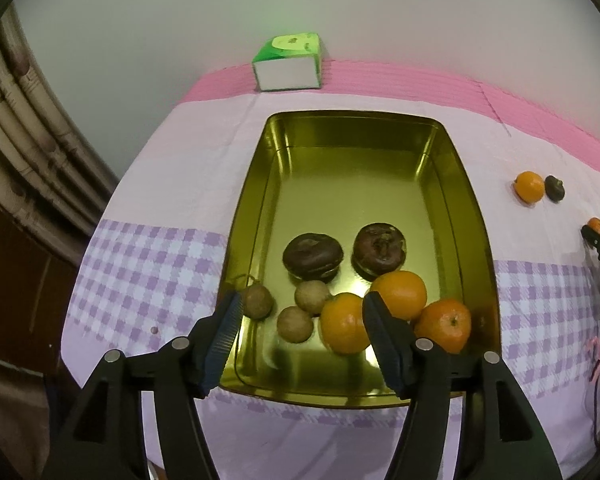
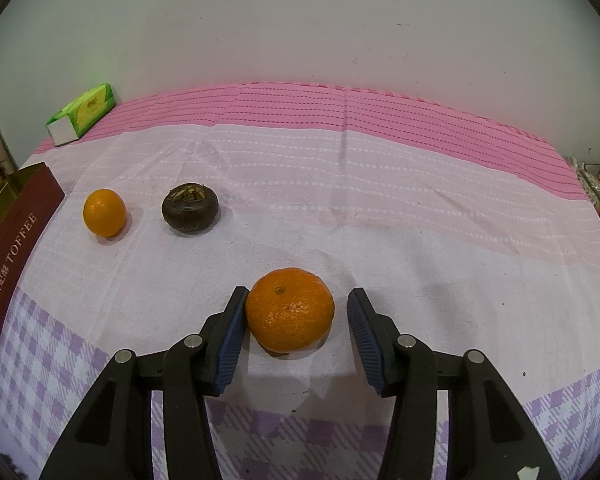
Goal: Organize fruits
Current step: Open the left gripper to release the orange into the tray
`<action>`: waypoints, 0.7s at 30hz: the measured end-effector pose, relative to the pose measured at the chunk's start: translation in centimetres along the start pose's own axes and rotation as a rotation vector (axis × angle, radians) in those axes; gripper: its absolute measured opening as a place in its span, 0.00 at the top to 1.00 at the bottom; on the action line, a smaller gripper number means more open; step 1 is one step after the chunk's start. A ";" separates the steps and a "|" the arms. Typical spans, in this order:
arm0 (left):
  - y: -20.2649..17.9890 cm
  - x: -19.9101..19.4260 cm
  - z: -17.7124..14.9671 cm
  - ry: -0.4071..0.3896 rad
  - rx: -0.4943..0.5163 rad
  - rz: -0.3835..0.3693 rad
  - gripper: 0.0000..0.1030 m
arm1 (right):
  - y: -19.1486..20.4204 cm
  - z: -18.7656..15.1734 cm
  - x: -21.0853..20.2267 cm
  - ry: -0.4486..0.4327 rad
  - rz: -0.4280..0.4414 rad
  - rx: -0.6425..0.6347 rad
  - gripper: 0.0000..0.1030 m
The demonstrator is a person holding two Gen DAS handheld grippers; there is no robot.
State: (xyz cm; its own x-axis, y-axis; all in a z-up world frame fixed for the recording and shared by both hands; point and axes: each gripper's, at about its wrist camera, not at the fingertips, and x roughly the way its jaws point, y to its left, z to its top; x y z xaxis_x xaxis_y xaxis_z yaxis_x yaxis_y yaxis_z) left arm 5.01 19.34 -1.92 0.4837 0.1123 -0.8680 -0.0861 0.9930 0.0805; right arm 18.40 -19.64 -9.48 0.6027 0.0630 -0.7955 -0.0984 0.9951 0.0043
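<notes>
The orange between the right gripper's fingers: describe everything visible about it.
The round orange mandarin has pebbled, glossy peel and a small dark stem scar facing up and slightly toward the camera. It sits whole on the pale pink and lilac checked tablecloth, casting a soft shadow beneath. The right gripper is open around it: the left blue ribbed pad looks to be touching or nearly touching its side, while the right pad stands clearly apart. Nothing else touches it.

In the tray [image 1: 260, 184], near end: three oranges [image 1: 400, 294] at 3 o'clock of three small round fruits [image 1: 296, 324], two dark fruits [image 1: 312, 258] at 12 o'clock behind them
</notes>
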 end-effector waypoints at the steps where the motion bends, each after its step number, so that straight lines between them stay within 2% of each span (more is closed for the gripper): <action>1: 0.1 0.0 0.0 0.002 -0.003 0.001 0.39 | 0.0 0.0 0.0 0.000 0.000 -0.002 0.56; 5: 0.3 0.0 0.0 0.007 -0.004 0.008 0.37 | 0.1 -0.1 -0.2 -0.002 -0.003 -0.010 0.58; 12: 0.9 -0.3 0.3 0.007 -0.014 0.016 0.29 | 0.6 -0.1 -0.4 0.006 -0.014 0.002 0.61; 18: 2.1 -0.3 0.3 -0.008 -0.057 0.047 0.26 | 0.8 0.2 -0.4 0.023 -0.024 0.014 0.64; 21: 2.9 -0.2 0.2 -0.002 -0.090 0.038 0.26 | 0.9 0.3 -0.4 0.033 -0.030 0.021 0.64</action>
State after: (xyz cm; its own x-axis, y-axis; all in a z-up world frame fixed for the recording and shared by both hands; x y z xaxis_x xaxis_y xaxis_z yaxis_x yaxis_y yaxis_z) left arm 4.87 22.24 -1.44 0.4804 0.1498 -0.8642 -0.1819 0.9809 0.0689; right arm 18.35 -18.71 -8.97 0.5782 0.0309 -0.8153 -0.0639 0.9979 -0.0075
